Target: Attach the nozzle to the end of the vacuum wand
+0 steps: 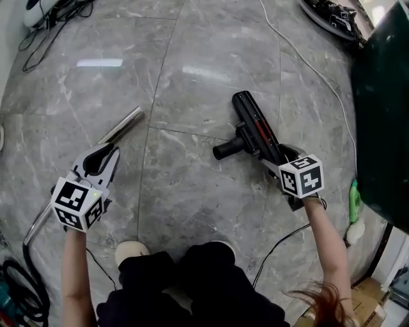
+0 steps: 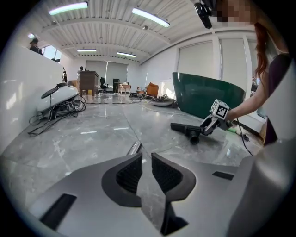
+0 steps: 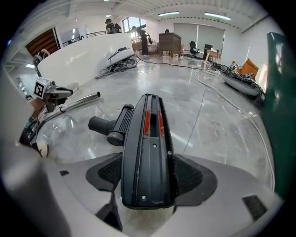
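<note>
A chrome vacuum wand (image 1: 125,124) lies slanted on the grey marble floor; its open end (image 2: 134,147) shows just past my left jaws. My left gripper (image 1: 108,152) hovers over the wand's middle. Its jaws (image 2: 146,158) stand a narrow slit apart, with only floor seen between them. The black nozzle (image 1: 254,128), with a red strip and a round socket on its side, is at the right. My right gripper (image 1: 276,155) is shut on the nozzle's rear end (image 3: 148,152), one pad against each side. The socket (image 3: 99,124) points toward the wand (image 3: 79,100).
A big dark green container (image 1: 383,121) fills the right edge. A white cable (image 1: 307,60) crosses the floor beyond the nozzle. Black cables (image 1: 45,19) lie far left and a black hose (image 1: 19,287) coils near left. The person's shoe (image 1: 131,250) is below.
</note>
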Action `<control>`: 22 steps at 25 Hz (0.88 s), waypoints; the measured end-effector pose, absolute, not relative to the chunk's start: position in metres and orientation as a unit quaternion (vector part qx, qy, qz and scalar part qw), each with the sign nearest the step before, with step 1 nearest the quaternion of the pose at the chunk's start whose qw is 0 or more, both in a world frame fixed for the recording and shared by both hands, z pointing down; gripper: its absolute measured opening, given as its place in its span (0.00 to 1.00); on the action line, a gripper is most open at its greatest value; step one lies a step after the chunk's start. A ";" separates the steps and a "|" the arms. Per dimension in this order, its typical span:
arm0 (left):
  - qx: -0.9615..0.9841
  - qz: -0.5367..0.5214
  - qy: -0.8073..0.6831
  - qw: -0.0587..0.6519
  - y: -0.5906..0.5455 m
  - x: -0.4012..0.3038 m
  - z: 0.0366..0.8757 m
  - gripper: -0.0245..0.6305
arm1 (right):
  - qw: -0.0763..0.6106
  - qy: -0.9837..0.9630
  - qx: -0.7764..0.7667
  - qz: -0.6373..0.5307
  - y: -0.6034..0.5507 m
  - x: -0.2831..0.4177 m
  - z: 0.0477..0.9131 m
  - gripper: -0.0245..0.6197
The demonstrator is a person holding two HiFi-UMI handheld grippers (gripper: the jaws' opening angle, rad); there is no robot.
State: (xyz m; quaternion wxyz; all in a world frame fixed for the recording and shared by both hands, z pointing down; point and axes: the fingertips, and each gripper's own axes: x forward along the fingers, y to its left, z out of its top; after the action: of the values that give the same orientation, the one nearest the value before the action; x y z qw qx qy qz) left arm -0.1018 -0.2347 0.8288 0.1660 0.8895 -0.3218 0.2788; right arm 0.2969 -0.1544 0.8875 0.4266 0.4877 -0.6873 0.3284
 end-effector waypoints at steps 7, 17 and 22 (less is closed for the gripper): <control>0.833 0.482 -0.266 0.053 -0.262 -0.140 0.880 0.29 | 0.360 -0.668 0.551 0.347 -0.177 0.241 0.896 0.59; 0.748 0.637 -0.170 0.079 -0.257 -0.154 0.929 0.29 | 0.334 -0.663 0.592 0.315 -0.228 0.208 0.890 0.59; 0.771 0.613 -0.142 0.097 -0.235 -0.142 0.921 0.28 | 0.341 -0.679 0.583 0.287 -0.234 0.197 0.885 0.59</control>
State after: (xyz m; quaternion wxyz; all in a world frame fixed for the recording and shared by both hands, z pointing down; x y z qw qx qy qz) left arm -0.1422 -0.2354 0.9212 0.0973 0.7706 -0.1423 0.6135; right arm 0.1966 -0.2340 0.8847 0.3414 0.5835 -0.6786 0.2873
